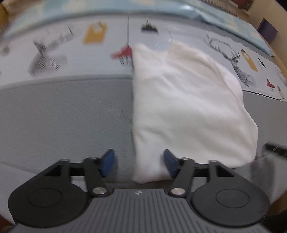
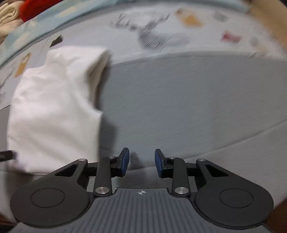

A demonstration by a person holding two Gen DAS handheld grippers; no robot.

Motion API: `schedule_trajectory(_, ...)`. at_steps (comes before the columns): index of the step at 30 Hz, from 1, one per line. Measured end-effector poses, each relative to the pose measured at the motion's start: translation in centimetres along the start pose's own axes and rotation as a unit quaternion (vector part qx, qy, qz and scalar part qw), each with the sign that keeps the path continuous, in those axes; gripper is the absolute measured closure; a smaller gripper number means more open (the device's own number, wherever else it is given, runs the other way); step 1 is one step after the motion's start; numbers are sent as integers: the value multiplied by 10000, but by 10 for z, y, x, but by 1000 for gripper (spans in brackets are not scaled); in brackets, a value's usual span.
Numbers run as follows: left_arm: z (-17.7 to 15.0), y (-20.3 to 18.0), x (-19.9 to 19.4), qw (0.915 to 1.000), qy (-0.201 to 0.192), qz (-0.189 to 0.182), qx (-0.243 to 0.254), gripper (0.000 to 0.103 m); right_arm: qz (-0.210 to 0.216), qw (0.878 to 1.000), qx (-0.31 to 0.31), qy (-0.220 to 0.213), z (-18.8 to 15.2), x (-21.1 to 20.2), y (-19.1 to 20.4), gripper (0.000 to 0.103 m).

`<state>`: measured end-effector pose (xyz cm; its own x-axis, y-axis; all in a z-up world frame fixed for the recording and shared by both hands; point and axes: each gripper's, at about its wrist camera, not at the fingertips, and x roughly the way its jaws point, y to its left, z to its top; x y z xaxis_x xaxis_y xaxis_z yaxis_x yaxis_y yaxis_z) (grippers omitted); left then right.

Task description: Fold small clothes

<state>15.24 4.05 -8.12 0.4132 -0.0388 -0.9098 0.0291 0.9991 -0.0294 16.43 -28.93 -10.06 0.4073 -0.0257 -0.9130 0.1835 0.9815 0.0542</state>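
Observation:
A folded white garment (image 1: 186,107) lies on the grey mat (image 1: 62,116). In the left wrist view it fills the centre and right, and its near left corner lies between the blue pads. My left gripper (image 1: 139,162) is open around that corner and not clamped on it. In the right wrist view the same garment (image 2: 53,107) lies at the left. My right gripper (image 2: 141,162) is open and empty over bare grey mat (image 2: 179,107), just right of the garment's near edge. Both views are motion-blurred.
A printed cloth (image 1: 62,44) with deer and house drawings covers the surface beyond the mat. A pale blue strip (image 1: 224,19) runs along its far edge. Cream and red folded fabrics (image 2: 16,10) lie at the far left in the right wrist view.

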Motion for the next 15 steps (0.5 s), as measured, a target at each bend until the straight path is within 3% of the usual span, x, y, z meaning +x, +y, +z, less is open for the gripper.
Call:
schedule_trajectory(4, -7, -10, -58, 9952, -916, 177, 299, 13, 203, 9922, -119, -1227, -6, -59, -7, 66)
schedule_trajectory(5, -15, -9, -74, 9925, -1165, 162, 336, 8, 239, 9883, -236, -1488, -10, -75, -6, 61)
schedule_trajectory(7, -34, -8, -99, 9864, -1596, 156, 354, 2, 400, 9794, -376, -1943, -23, -107, -2, 32)
schedule_trajectory(8, -46, -12, -109, 9813, -1885, 148, 352, 2, 527, 9744, -460, -2137, -33, -122, -1, 28)
schedule_trajectory(10, -68, -21, -124, 9743, -2229, 174, 272, 2, 658, 9668, -618, -2389, -54, -143, 2, 22)
schedule_trajectory(12, -82, -36, -131, 9725, -2312, -110, 271, 2, 753, 9623, -614, -2541, -76, -155, 0, 19)
schedule_trajectory(15, -100, -54, -131, 9693, -2439, -243, 187, 2, 971, 9650, -320, -2415, -96, -157, -1, 18)
